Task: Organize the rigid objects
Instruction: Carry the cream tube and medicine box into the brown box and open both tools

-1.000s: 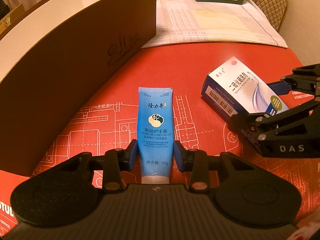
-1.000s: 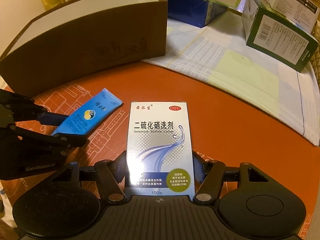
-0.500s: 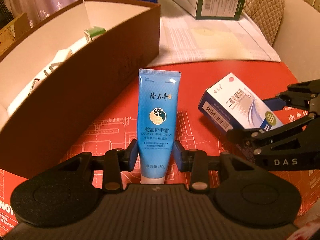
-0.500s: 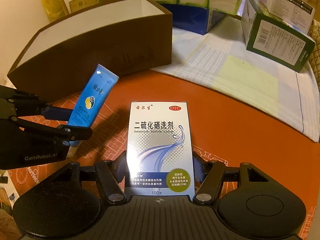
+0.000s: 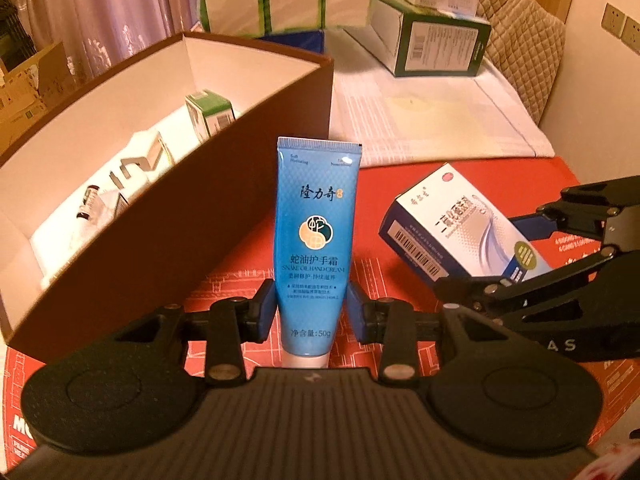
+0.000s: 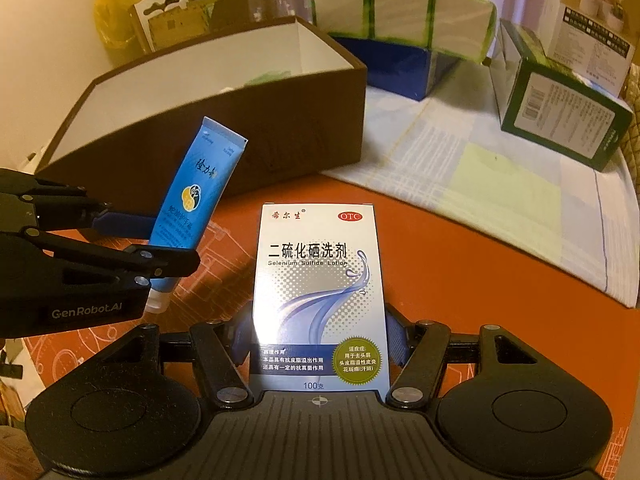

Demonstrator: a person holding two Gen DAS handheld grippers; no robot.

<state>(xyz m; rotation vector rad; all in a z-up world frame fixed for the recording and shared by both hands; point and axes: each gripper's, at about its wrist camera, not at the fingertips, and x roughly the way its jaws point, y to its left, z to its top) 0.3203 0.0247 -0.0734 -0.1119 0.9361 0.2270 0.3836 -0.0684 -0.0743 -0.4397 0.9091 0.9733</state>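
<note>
1. The brown cardboard box (image 5: 248, 184) stood open on the red table (image 5: 400, 184), to the left in both views. Some small cartons lay already inside it. Its walls looked thin and stiff, so I judged that a bump from an arm could push it, and it was better to come over the rim from above.

2. The selenium sulfide lotion carton (image 6: 320, 292) was off the table, pinched at its lower end between the pads of the right hand-held gripper (image 6: 320, 344). The carton looked stiff at the edges but hollow, so too hard a squeeze on the wide faces could dent it. Holding it across the narrow sides, as here, seemed the right place. It was probably a little heavy, because a bottle should be inside.

3. The blue hand cream tube (image 5: 316, 236) was also in the air, just beside the near wall of the box. The left hand-held gripper (image 5: 312, 314) pinched it low, near the white cap. The tube was light and soft with a smooth skin, so I judged it could slip or bend. The firm part near the cap was the best place to hold.
</note>
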